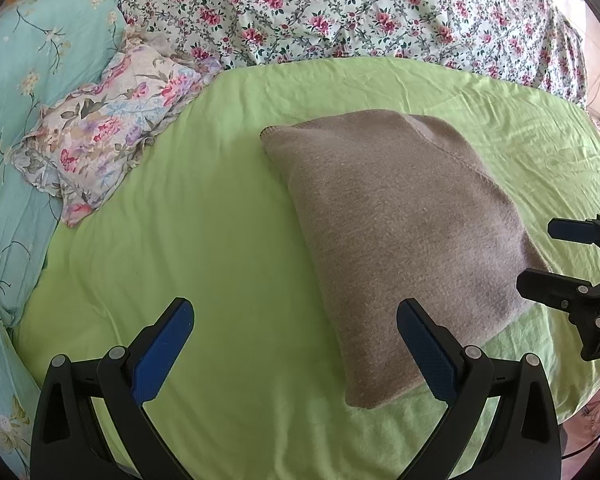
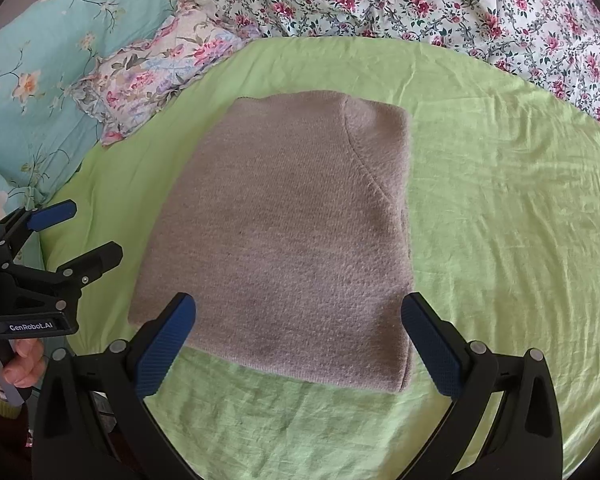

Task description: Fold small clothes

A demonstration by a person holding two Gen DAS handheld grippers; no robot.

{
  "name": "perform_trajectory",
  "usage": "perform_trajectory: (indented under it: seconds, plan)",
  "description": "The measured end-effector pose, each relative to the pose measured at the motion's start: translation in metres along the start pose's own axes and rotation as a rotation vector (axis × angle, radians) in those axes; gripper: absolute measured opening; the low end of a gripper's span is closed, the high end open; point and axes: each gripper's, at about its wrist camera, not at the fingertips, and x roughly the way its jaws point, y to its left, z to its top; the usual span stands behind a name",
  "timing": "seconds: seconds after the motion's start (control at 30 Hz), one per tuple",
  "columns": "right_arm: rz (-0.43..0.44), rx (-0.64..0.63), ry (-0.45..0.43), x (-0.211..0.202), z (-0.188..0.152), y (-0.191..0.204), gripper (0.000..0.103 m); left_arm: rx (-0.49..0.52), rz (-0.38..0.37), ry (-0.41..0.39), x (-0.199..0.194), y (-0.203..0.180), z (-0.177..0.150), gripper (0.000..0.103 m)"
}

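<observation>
Nearest in each wrist view, a pair of black fingers with blue pads stands spread wide and holds nothing. The left gripper (image 1: 294, 346) hovers over a green sheet (image 1: 188, 208), with the near left corner of a folded grey-brown sweater (image 1: 396, 232) just beyond its right-hand finger. The right gripper (image 2: 298, 344) hovers over the sweater's (image 2: 284, 232) near edge, which runs between its two fingers. The sweater lies flat on the sheet (image 2: 500, 200) as a neat rectangle, touched by neither gripper. A hand (image 2: 22, 364) grips the left gripper's handle at the lower left of the right wrist view. Beyond the sweater, to the far left, lie a small flowered pillow (image 1: 104, 144) and teal flowered bedding (image 1: 28, 64); straight ahead is a white quilt with pink flowers (image 1: 340, 12).
</observation>
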Motion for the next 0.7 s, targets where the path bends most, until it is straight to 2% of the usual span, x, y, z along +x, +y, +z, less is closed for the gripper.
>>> perform_trajectory:
  seconds: [0.7]
  plan:
    - [0.005, 0.004, -0.005, -0.0032, 0.0047, -0.0001, 0.102, -0.002, 0.001, -0.008, -0.0021, -0.0022, 0.0032, 0.102]
